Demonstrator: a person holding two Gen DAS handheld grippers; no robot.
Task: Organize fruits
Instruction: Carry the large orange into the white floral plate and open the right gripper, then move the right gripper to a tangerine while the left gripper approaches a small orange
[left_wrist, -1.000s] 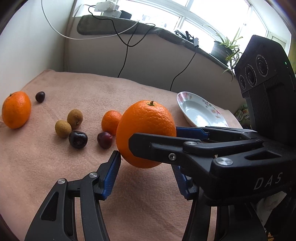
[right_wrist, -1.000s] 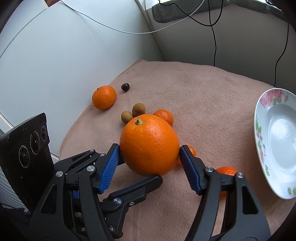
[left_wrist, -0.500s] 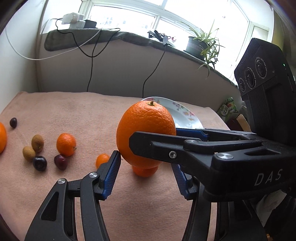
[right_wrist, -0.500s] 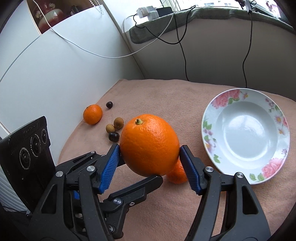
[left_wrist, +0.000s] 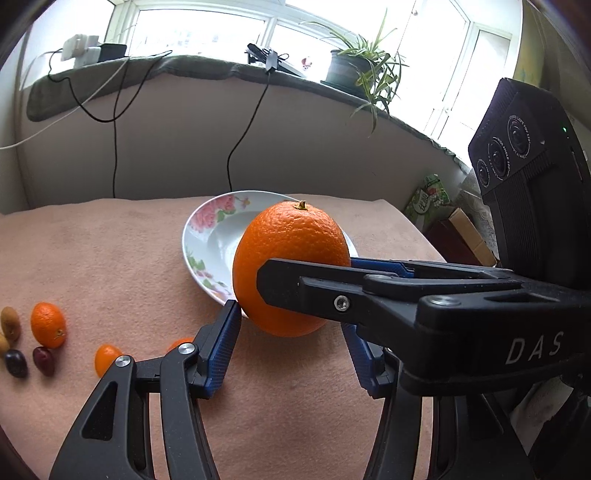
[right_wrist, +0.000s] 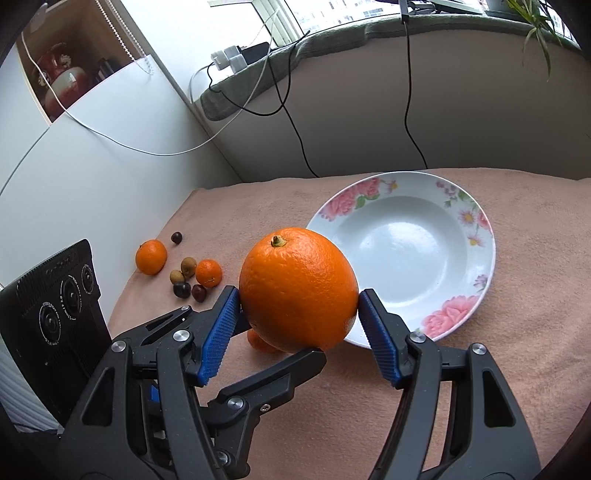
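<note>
A large orange (left_wrist: 291, 267) (right_wrist: 297, 290) is held in the air between both grippers, stem up, just in front of the near-left rim of a white flowered plate (left_wrist: 207, 236) (right_wrist: 402, 251). My left gripper (left_wrist: 291, 332) is shut on the orange, and so is my right gripper (right_wrist: 297, 314), whose fingers cross the left view from the right. The plate holds nothing. Small fruits lie on the pink cloth to the left: mandarins (right_wrist: 150, 256) (right_wrist: 208, 272) (left_wrist: 48, 324), brown longans (right_wrist: 187, 266), dark cherries (right_wrist: 181, 289) (left_wrist: 43, 360).
A small orange fruit (left_wrist: 107, 359) and another, partly hidden by my finger (left_wrist: 177, 343), lie below the held orange. A low wall with dangling cables (left_wrist: 236, 147) backs the table. A potted plant (left_wrist: 354, 66) stands on the sill. Boxes (left_wrist: 458, 236) sit past the table's right edge.
Both grippers have carried the orange rightward, away from the small fruits toward the plate. The plate has come closer and now lies right behind the orange.
</note>
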